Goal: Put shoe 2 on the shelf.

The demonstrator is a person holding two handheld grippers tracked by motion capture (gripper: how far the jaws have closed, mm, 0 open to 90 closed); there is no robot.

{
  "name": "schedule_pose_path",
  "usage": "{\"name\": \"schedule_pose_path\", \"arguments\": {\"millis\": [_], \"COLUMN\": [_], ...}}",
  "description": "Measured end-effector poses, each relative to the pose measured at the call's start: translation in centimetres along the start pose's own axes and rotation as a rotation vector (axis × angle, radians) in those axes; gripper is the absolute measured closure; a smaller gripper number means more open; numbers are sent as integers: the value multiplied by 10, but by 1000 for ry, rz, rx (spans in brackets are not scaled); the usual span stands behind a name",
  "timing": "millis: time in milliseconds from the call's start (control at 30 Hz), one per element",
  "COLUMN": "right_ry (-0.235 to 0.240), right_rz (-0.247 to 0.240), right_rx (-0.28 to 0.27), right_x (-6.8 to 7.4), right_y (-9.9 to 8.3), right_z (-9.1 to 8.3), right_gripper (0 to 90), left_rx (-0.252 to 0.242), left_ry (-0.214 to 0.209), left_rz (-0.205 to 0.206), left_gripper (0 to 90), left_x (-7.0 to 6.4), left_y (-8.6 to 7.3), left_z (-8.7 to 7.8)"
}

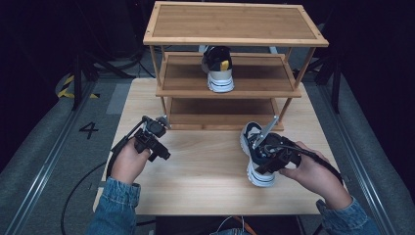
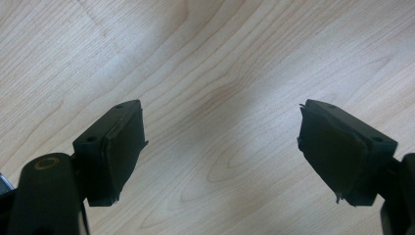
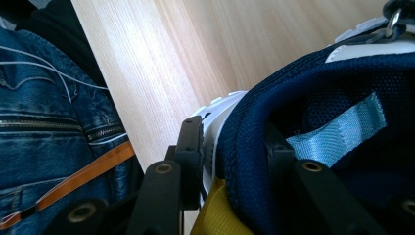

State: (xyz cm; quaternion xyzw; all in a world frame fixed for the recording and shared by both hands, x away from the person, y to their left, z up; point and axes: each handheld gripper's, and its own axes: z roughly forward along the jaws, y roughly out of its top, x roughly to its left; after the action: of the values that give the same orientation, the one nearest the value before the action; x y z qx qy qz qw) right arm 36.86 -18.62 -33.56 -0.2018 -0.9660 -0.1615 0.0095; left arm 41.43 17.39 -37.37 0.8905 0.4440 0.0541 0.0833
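Gripping sneaker [image 1: 255, 154] collar, right gripper [image 1: 270, 159] jaws clamped; left gripper [image 1: 155, 142] hovering (jaws wide, empty).

Bright light falls from above onto the table [image 1: 205, 171] and the shelf [image 1: 235, 24], while the floor around sinks into darkness. Soft glare whitens the wood grain in both gripper views. Up close, the shoe [image 3: 313, 122] blurs, and the high view looks slightly soft.

A three-tier wooden shoe rack [image 1: 235, 22] stands at the far side of the light wooden table [image 1: 205, 181], a second sneaker [image 1: 218, 68] resting on its middle shelf, toe toward the front edge.
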Motion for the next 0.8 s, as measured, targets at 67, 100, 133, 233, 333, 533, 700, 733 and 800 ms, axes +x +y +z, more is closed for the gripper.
{"name": "schedule_pose_path", "arguments": {"millis": [67, 100, 133, 233, 333, 533, 700, 733, 800], "right_ry": [-11, -13, -11, -16, -23, -24, -45, -46, -51], "right_rz": [-10, -17, -20, -28, -30, -46, -64, -64, -67], "right_rx": [-9, -14, -21, -29, -31, -48, -63, -66, -71], "right_x": [2, 2, 3, 3, 3, 3, 6, 6, 7], "right_y": [4, 5, 6, 10, 14, 19, 23, 24, 24], "right_z": [-11, -15, -18, -27, -35, -55, -70, -72, -76], "right_gripper": [683, 683, 683, 683, 683, 682, 682, 682, 682], "left_rx": [3, -2, -3, -2, -6, -10, -2, -3, -6], "left_ry": [2, 3, 2, 5, 1, 6, -3, 1, 0], "left_rz": [-6, -10, -9, -8, -19, -38, -40, -37, -52], "left_gripper": [181, 181, 181, 181, 181, 181, 181, 181, 181], "left_x": [1, 2, 3, 4, 5, 8, 10, 11, 11], "left_y": [-2, -3, -3, -6, -7, -13, -15, -15, -16], "left_z": [-1, -1, -2, -3, -4, -5, -4, -4, -4]}}
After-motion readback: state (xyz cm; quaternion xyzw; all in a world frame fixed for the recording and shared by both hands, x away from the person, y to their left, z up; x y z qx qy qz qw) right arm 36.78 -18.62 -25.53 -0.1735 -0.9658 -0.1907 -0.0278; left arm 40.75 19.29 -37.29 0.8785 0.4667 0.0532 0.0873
